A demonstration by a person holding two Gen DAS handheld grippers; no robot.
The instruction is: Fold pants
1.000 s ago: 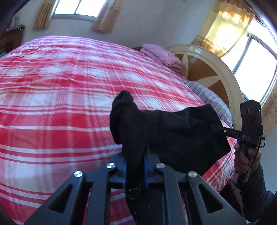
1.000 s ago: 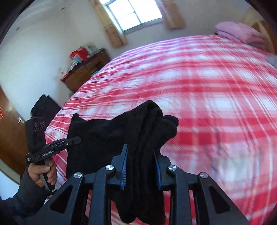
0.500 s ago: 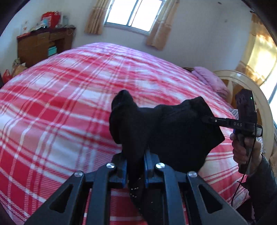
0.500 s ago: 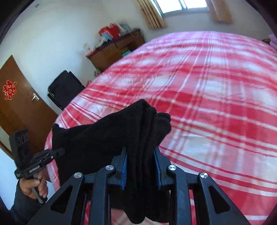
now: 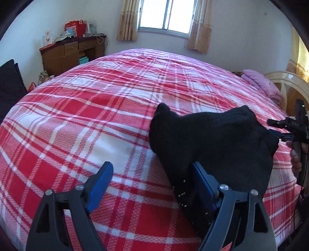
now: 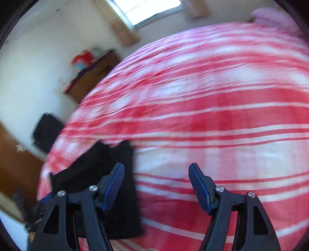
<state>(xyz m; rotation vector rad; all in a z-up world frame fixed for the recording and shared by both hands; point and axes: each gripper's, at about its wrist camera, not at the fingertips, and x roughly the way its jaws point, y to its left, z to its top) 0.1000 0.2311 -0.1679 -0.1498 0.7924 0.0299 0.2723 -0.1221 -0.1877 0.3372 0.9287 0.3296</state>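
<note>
The black pants [image 5: 212, 144] sit as a folded bundle on the red plaid bedcover [image 5: 87, 119]. My left gripper [image 5: 150, 173] is opening wide. One edge of the pants leans on the inner side of its right finger [image 5: 202, 183], while the left finger [image 5: 100, 179] is well clear of the cloth. My right gripper [image 6: 156, 173] is also opening, with only bedcover between its jaws. In the blurred right wrist view the pants [image 6: 96, 179] lie down and left of it, behind its left finger. The left wrist view shows the right gripper [image 5: 273, 127] in a hand beside the pants' right edge.
A wooden dresser [image 5: 71, 56] with clutter stands against the far wall under a curtained window [image 5: 166, 15]. A folded pink blanket [image 5: 262, 85] lies by the cream headboard [image 5: 289, 85]. A black object [image 5: 9, 86] stands left of the bed.
Both grippers were shut on the bunched pants and have since spread open. The pants have dropped onto the bedcover. The right wrist view has swung and come lower over the bed.
</note>
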